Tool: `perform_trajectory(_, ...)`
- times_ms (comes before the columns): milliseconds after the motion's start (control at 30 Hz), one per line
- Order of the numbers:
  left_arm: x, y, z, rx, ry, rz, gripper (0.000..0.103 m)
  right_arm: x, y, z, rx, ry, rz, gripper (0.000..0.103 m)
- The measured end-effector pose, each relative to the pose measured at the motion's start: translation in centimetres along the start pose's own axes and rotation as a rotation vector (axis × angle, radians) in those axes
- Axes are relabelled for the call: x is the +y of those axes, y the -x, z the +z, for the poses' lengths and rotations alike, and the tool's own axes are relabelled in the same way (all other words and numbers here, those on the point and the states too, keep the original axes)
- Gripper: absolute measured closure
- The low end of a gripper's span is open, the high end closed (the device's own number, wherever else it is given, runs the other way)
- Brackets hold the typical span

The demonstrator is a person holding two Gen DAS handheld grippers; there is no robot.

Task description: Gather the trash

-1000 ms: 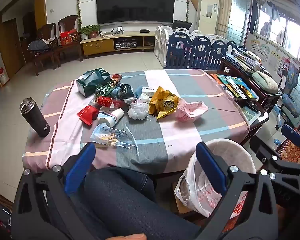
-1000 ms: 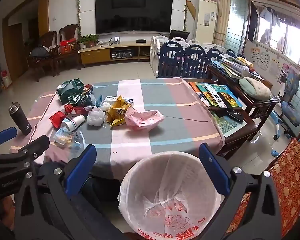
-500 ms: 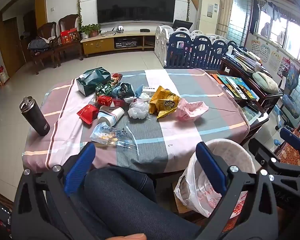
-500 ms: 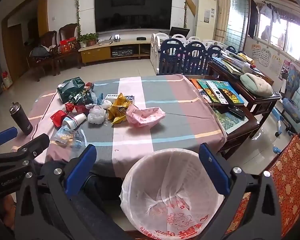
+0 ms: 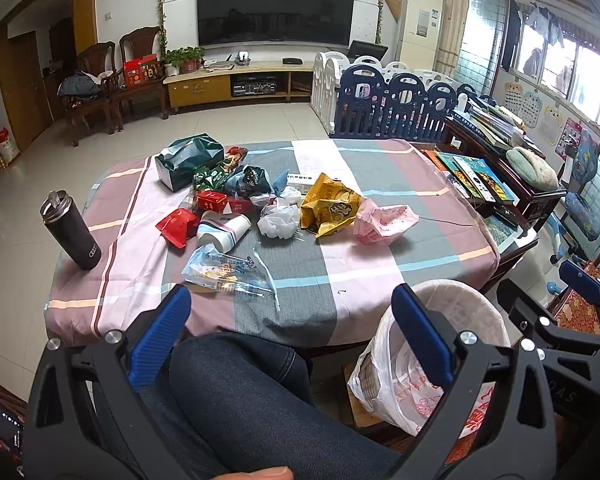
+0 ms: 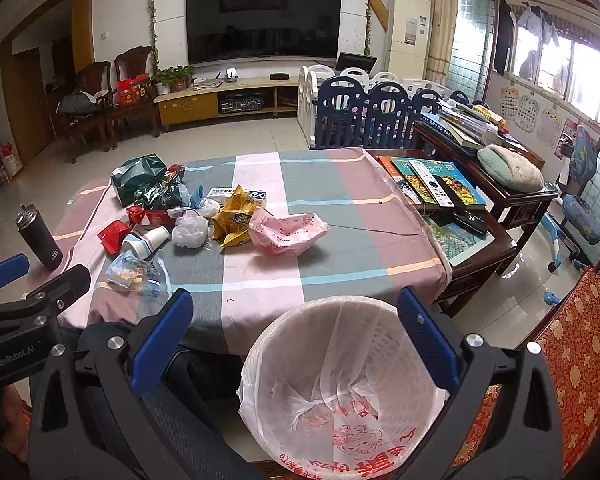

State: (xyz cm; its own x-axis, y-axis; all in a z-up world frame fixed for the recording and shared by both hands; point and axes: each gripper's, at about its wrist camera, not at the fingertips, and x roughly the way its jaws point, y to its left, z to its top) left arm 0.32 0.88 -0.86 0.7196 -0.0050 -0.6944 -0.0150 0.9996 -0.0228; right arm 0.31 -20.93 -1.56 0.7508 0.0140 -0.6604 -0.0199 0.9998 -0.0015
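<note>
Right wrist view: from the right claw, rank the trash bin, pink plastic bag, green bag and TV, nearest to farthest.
1. Trash bin, directly under the open right claw, near the table's front edge.
2. Pink plastic bag, mid-table.
3. Green bag, far-left table corner.
4. TV, on the back wall.

Both cameras sit low at the near edge of the table, looking across it toward the television on the far wall. The left one rides over the person's knee, with the bin off to its right. The right one hangs almost directly above the bin, close to it. Both take in the litter pile at mid-table and the dark flask at the left edge
</note>
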Motion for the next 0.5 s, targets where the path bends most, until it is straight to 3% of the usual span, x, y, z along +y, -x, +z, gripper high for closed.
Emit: perform_trajectory(500, -0.31, 0.41, 0.21, 0.002, 0.002, -0.001, 0.003, -0.16, -0.44, 0.06, 0.014, -0.001, -0.01, 0.003)
